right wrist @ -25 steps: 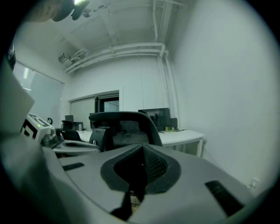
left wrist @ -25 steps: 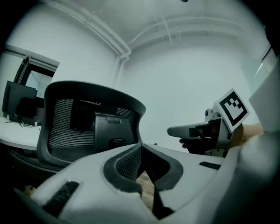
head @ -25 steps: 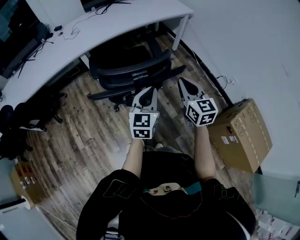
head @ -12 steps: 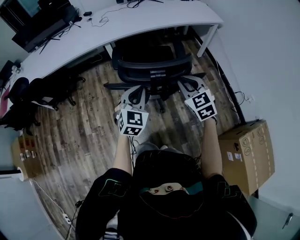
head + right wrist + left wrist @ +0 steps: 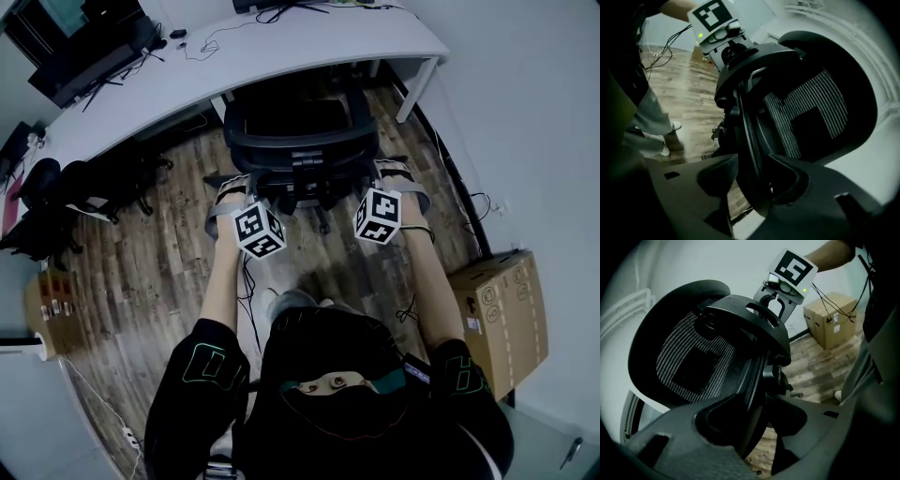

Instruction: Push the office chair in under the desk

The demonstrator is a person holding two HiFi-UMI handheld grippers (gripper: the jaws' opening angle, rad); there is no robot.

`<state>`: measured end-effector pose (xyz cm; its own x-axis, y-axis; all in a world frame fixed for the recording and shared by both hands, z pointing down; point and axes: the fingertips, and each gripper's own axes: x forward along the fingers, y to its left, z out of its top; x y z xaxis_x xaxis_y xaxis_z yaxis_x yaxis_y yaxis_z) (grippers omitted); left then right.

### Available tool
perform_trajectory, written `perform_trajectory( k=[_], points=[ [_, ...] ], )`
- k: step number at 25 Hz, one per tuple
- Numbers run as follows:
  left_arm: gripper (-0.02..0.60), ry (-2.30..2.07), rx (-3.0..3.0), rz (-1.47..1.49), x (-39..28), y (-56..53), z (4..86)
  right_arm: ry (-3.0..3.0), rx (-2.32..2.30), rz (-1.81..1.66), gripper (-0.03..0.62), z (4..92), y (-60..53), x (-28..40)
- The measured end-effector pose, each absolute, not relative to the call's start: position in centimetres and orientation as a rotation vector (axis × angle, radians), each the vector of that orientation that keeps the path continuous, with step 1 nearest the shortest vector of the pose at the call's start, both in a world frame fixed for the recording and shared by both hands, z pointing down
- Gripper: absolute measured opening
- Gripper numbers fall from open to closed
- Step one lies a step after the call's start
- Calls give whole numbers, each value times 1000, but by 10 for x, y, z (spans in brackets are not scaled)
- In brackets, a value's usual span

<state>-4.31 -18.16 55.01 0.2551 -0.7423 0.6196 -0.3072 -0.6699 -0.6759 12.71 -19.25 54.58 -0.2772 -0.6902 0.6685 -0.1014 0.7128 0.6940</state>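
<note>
One wood-plank floor fills most of the head view. A white curved surface runs across the top, with cables and dark gear lying on it.

Office chair: black, mesh back. It stands at the surface's near edge, seat partly beneath the top, backrest turned toward me.

Cardboard box: on the floor at the right, by the wall, well apart from the chair. Dark furniture clusters at the left, beside the surface's far end.

Left claw is at the left end of the backrest and right claw at the right end, marker cubes facing up at me.

Left gripper view: the jaws have just been opening and stand wide apart. The backrest's rim is between them and floor planks show through the gap on one side, so nothing is clamped.

Right gripper view: much the same, mirrored. The jaws have just been opening and are spread, with the rim between them and floor visible beside it. I can't tell whether any pad brushes the frame.
</note>
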Motion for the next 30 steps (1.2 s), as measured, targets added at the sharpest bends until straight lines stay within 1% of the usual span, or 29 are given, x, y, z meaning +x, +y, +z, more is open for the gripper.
perform_trajectory(
  k=[1, 10, 22, 30],
  points=[
    [204, 939, -2113, -1389, -43, -182, 550, -1780, 615, -669, 199, 545, -194, 128],
    [198, 915, -2149, -1379, -46, -183, 550, -1814, 609, -638, 179, 543, -195, 127],
    [201, 920, -2162, -1337, -48, -190, 547, -1828, 633, -646, 184, 542, -204, 125],
    [202, 949, -2143, -1358, -50, -218, 550, -1846, 666, -633, 186, 544, -229, 123]
  ],
)
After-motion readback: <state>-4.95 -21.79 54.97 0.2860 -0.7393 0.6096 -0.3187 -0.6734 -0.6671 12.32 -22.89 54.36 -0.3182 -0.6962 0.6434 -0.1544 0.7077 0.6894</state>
